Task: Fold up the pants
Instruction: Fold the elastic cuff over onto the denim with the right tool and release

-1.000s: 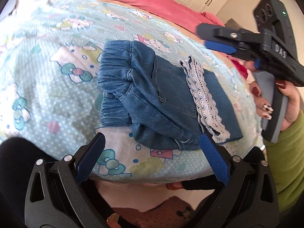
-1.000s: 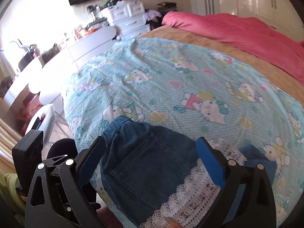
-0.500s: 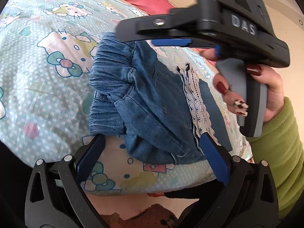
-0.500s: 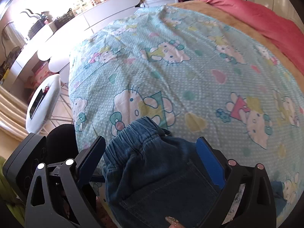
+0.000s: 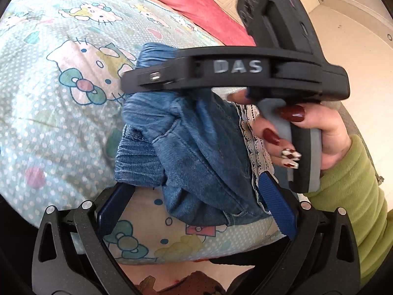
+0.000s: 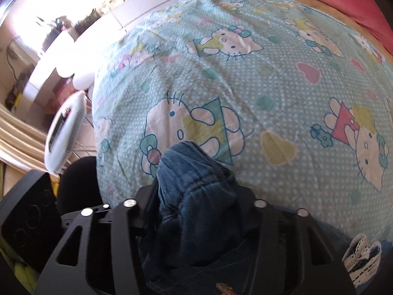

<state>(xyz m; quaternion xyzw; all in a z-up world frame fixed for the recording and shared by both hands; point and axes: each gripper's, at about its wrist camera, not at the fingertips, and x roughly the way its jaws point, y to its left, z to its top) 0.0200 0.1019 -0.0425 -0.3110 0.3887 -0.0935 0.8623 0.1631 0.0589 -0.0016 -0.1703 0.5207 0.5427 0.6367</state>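
Note:
The blue denim pants (image 5: pixel 191 147) with white lace trim (image 5: pixel 255 145) lie bunched near the front edge of the bed. My left gripper (image 5: pixel 194 204) is open, its blue pads on either side of the pants' near fold, touching nothing. My right gripper (image 6: pixel 196 201) is shut on the gathered waistband of the pants (image 6: pixel 194 184); the denim bulges out between its jaws. In the left wrist view the right gripper's black body (image 5: pixel 235 73) lies across the top of the pants, held by a hand with red nails.
The bed has a teal cartoon-cat sheet (image 6: pixel 245 78) and a pink duvet (image 5: pixel 196 2) at the far side. A white curved desk (image 6: pixel 73 56) and white chair (image 6: pixel 63 132) stand past the bed's left edge. Lace hem shows at lower right (image 6: pixel 363 260).
The right gripper moved down and left over the pants and closed on the waistband. The left gripper moved closer to the pants' near edge and stayed open.

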